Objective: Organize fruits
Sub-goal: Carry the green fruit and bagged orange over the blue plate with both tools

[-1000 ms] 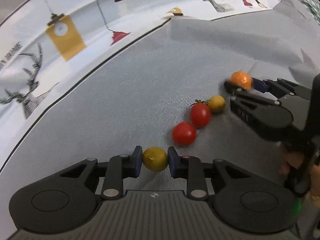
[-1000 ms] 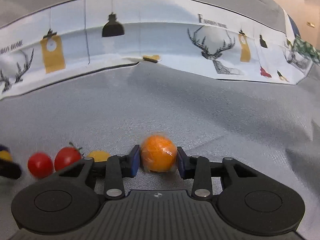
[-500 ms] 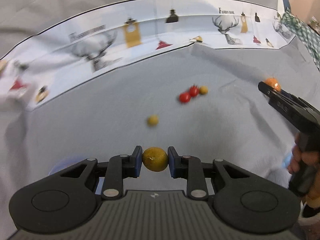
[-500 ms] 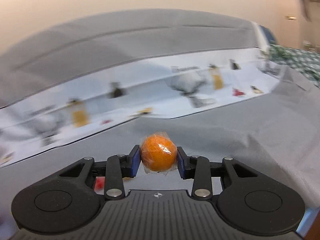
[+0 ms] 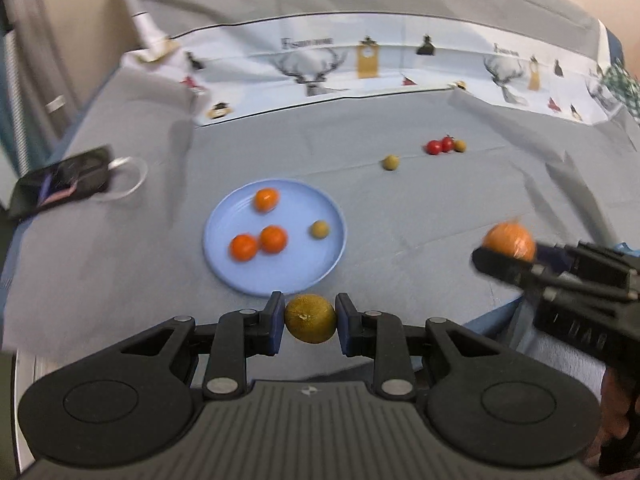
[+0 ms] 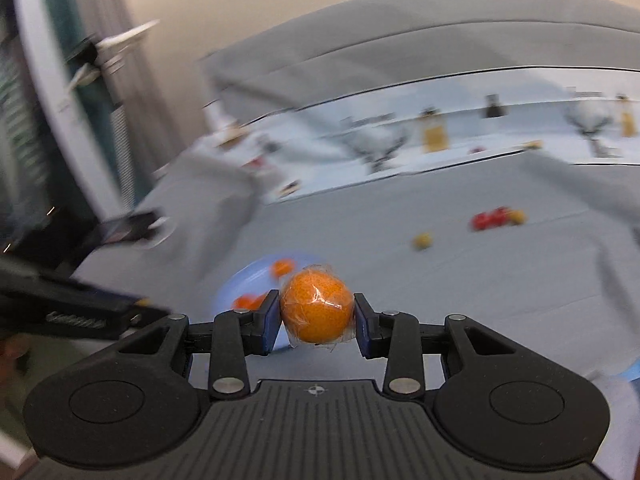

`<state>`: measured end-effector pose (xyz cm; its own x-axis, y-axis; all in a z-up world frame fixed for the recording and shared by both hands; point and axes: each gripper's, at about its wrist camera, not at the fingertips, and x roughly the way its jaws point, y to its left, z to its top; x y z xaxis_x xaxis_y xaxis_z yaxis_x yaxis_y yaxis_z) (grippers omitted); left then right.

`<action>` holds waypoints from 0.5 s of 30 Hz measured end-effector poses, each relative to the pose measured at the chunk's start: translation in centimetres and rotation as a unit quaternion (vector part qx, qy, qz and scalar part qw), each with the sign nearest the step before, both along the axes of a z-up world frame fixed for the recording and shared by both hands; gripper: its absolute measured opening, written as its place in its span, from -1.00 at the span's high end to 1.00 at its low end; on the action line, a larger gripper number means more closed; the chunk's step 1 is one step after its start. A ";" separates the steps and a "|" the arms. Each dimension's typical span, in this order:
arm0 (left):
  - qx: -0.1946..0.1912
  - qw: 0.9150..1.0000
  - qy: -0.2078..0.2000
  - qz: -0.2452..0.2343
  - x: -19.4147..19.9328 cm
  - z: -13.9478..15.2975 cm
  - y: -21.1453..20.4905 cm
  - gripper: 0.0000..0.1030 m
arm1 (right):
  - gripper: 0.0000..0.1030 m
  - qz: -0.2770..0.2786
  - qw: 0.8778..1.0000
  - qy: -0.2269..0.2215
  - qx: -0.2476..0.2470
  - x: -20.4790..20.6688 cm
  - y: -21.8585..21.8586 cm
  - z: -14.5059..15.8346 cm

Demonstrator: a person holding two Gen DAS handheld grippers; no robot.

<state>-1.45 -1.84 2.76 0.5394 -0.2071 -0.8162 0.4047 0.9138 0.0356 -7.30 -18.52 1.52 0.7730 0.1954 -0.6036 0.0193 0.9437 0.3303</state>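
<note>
My left gripper (image 5: 310,320) is shut on a small olive-yellow fruit (image 5: 310,319), held above the near rim of a light blue plate (image 5: 224,264). On the plate lie three orange fruits (image 5: 273,239) and one small yellow-green fruit (image 5: 320,229). My right gripper (image 6: 316,318) is shut on a plastic-wrapped orange fruit (image 6: 316,307); in the left wrist view that orange fruit (image 5: 510,240) hangs to the right of the plate. Farther back on the grey cloth lie a lone yellow fruit (image 5: 391,162), two red tomatoes (image 5: 439,145) and another yellow fruit (image 5: 460,145).
A dark phone or case with a white cable (image 5: 64,188) lies at the left on the grey cloth. A white sheet printed with deer (image 5: 316,68) runs along the back. A wall and a curtain (image 6: 60,80) stand at the left.
Both grippers have risen and swung left, away from the row of tomatoes, each still holding its fruit. The blue plate has come into view below them.
</note>
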 end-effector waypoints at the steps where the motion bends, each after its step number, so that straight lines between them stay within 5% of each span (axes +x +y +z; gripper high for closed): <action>1: -0.002 1.000 -0.003 0.007 -0.9 0.1 0.8 0.42 | 0.24 0.011 1.000 0.001 -0.008 -0.2 0.9 0.3; 15: -0.058 0.996 -0.048 0.040 -5.6 1.6 4.8 0.42 | 0.24 0.041 0.994 -0.035 -0.094 -3.6 5.7 3.8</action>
<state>-7.08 2.96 4.33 0.6321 -0.2504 -0.7333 0.3307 0.9430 -0.0370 -10.88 -12.86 5.32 0.8001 0.1481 -0.5813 -0.0772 0.9864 0.1450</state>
